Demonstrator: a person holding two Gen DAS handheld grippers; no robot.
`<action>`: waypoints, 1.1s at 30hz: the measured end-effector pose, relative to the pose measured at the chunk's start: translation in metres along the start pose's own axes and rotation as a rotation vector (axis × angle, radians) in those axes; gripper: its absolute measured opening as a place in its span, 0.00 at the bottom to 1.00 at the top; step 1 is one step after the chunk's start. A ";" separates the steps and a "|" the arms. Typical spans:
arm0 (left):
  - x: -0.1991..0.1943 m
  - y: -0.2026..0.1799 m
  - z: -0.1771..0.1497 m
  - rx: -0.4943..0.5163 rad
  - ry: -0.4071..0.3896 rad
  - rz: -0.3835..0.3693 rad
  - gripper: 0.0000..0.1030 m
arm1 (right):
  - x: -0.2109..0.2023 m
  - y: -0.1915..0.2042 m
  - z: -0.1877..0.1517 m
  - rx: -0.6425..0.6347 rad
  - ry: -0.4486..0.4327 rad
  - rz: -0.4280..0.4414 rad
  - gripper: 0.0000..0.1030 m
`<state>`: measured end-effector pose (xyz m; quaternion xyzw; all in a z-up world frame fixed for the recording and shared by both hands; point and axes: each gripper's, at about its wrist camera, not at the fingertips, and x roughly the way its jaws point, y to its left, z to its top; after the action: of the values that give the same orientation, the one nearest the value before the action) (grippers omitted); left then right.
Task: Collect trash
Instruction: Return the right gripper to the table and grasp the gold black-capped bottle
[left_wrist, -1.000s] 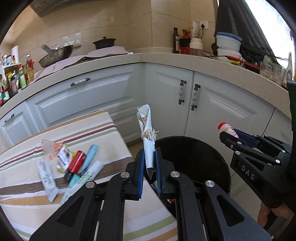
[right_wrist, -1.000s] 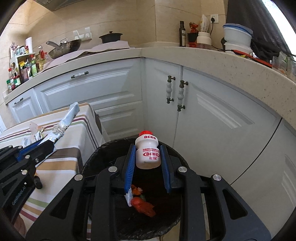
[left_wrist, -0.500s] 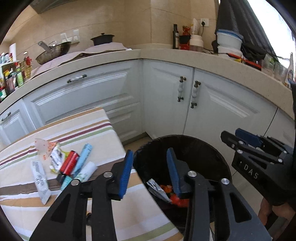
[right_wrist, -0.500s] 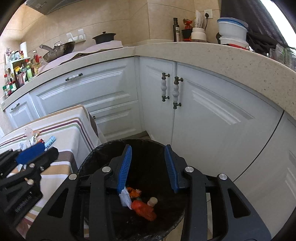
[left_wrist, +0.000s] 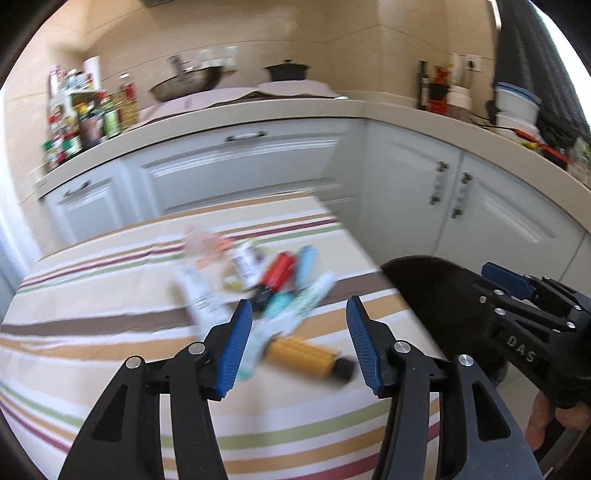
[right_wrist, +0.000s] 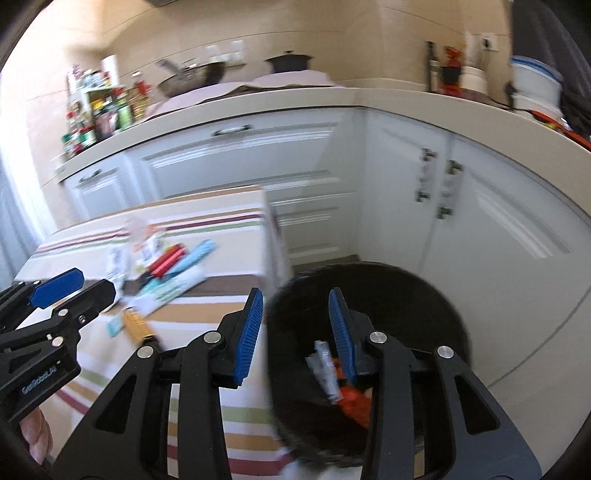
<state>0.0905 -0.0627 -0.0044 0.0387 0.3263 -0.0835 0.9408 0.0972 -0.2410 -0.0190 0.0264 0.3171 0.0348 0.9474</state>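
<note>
- Left tool (left_wrist: 299, 345): jaws opening, empty, above the striped-cloth desk (left_wrist: 92, 306).
- Yellow ribbed tube with black cap (left_wrist: 308, 356) lies there (probably light, slippery); pinch mid-body.
- Right tool (right_wrist: 295, 332): parted, empty, over black bin (right_wrist: 424, 291).

Striped-cloth-covered table (left_wrist: 110, 332) carries a blurred cluster of wrappers and tubes (left_wrist: 258, 280), apparently including a yellow ribbed cylinder (left_wrist: 303, 356).
</note>
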 end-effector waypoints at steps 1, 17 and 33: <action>-0.001 0.008 -0.003 -0.010 0.006 0.016 0.52 | 0.000 0.009 -0.001 -0.016 0.006 0.017 0.35; -0.011 0.100 -0.038 -0.147 0.062 0.173 0.52 | 0.020 0.096 -0.014 -0.159 0.106 0.149 0.35; -0.008 0.135 -0.050 -0.213 0.093 0.200 0.54 | 0.052 0.126 -0.020 -0.225 0.226 0.176 0.36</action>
<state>0.0786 0.0777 -0.0366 -0.0251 0.3709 0.0477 0.9271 0.1206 -0.1101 -0.0571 -0.0560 0.4120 0.1557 0.8960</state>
